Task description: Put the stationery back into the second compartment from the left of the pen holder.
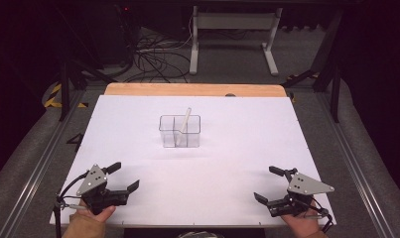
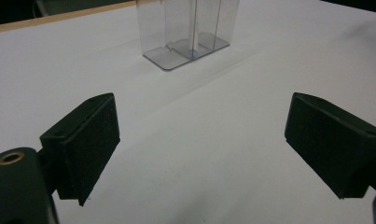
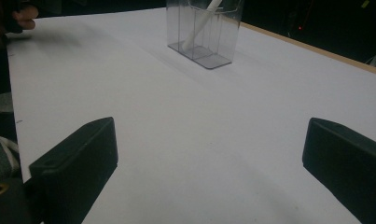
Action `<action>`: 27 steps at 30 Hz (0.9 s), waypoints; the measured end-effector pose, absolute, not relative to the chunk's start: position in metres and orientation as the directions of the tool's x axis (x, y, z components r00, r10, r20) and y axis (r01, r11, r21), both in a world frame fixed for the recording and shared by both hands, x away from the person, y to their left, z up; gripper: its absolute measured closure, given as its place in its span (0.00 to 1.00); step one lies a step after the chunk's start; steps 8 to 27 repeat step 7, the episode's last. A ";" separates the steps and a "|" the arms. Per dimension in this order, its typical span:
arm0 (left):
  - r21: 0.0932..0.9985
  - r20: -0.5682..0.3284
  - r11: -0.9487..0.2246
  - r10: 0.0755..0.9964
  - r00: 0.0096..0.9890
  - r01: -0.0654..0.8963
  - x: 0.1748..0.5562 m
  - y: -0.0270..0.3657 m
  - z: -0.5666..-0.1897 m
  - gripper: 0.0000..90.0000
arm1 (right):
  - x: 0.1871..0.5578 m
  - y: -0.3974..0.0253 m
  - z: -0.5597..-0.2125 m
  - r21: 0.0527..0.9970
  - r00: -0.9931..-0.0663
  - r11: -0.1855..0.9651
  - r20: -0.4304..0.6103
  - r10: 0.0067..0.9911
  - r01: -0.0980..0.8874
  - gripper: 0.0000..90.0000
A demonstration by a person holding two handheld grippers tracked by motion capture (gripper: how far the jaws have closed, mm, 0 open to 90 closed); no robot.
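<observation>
1. While both tools wait low in the frame — left tool (image 1: pixel 119 177), right tool (image 1: pixel 267 184) — jaws spread, empty.
2. Clear divided container (image 1: pixel 180 131) stands mid-frame on the white surface (image 1: pixel 138 144), a white stick (image 1: pixel 183 125) leaning inside.
3. Likely a start pose — next comes a reach forward.

We see a stick (image 1: pixel 183 125) leaning in a bin (image 1: pixel 180 132) mid-table (image 1: pixel 138 129), with grippers at the near left (image 1: pixel 124 177) and right (image 1: pixel 264 184) corners.

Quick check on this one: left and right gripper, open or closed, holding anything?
Left gripper: open, holding nothing, near the table's front left corner.
Right gripper: open, holding nothing, near the front right corner.
</observation>
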State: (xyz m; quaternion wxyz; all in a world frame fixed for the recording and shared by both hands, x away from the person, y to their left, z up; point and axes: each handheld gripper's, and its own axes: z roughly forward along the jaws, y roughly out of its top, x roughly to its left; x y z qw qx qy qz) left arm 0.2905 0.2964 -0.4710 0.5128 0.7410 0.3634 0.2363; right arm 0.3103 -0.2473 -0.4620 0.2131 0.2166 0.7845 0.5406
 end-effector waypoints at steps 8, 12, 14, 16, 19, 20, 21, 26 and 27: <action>0.933 -0.019 -0.209 0.785 0.620 0.294 0.290 0.298 -0.471 0.12 | 0.311 -0.247 -0.462 0.940 -0.816 0.323 -0.100 0.570 0.111 0.04; 0.933 -0.019 -0.209 0.785 0.620 0.294 0.290 0.298 -0.471 0.12 | 0.311 -0.247 -0.462 0.940 -0.816 0.323 -0.100 0.570 0.111 0.04; 0.933 -0.019 -0.209 0.785 0.620 0.294 0.290 0.298 -0.471 0.12 | 0.311 -0.247 -0.462 0.940 -0.816 0.323 -0.100 0.570 0.111 0.04; 0.933 -0.019 -0.209 0.785 0.620 0.294 0.290 0.298 -0.471 0.12 | 0.311 -0.247 -0.462 0.940 -0.816 0.323 -0.100 0.570 0.111 0.04; 0.933 -0.019 -0.209 0.785 0.620 0.294 0.290 0.298 -0.471 0.12 | 0.311 -0.247 -0.462 0.940 -0.816 0.323 -0.100 0.570 0.111 0.04; 0.933 -0.019 -0.209 0.785 0.620 0.294 0.290 0.298 -0.471 0.12 | 0.311 -0.247 -0.462 0.940 -0.816 0.323 -0.100 0.570 0.111 0.04; 0.933 -0.019 -0.209 0.785 0.620 0.294 0.290 0.298 -0.471 0.12 | 0.311 -0.247 -0.462 0.940 -0.816 0.323 -0.100 0.570 0.111 0.04; 0.933 -0.019 -0.209 0.785 0.620 0.294 0.290 0.298 -0.471 0.12 | 0.311 -0.247 -0.462 0.940 -0.816 0.323 -0.100 0.570 0.111 0.04; 0.933 -0.019 -0.209 0.785 0.620 0.294 0.290 0.298 -0.471 0.12 | 0.311 -0.247 -0.462 0.940 -0.816 0.323 -0.100 0.570 0.111 0.04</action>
